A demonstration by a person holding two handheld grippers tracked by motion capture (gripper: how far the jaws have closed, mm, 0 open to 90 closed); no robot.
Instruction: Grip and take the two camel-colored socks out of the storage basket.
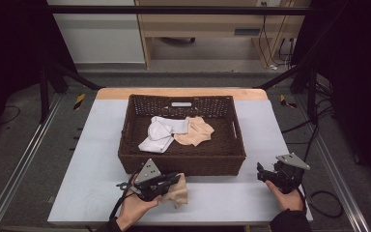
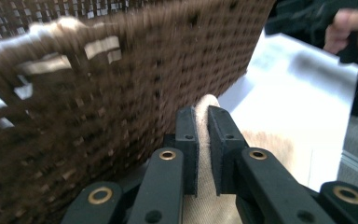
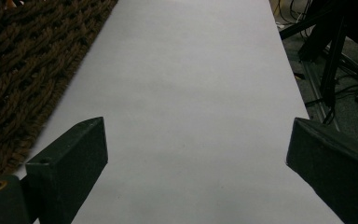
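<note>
On the pale table (image 1: 101,145), close in front of me, sits the brown wicker basket (image 1: 182,159), the biggest thing I have to work around and the likeliest source of trouble: its near wall stands just beside my left gripper (image 1: 178,178), and in the left gripper view the weave (image 2: 121,93) looms right past the jaw tips, so a careless lift could, I judge, snag the rim or shove the whole basket across the tabletop. Inside it lie a white cloth (image 1: 160,134) and a tan cloth (image 1: 194,131), touching one another, and anything dropped on them carelessly might bunch them up. Smaller still is the beige cloth (image 1: 178,192) that I hold: my left jaws are pinched narrow on a fold of it (image 2: 204,154), while the rest sags on the table in front of the basket. Only a thin bit is caught, so I reckon it could slip free midway, or the loose tail could drag and hook on the wicker. My right gripper (image 1: 266,175) rests near the table's right edge, jaws spread wide with nothing between them, too far off to steady the basket quickly.
</note>
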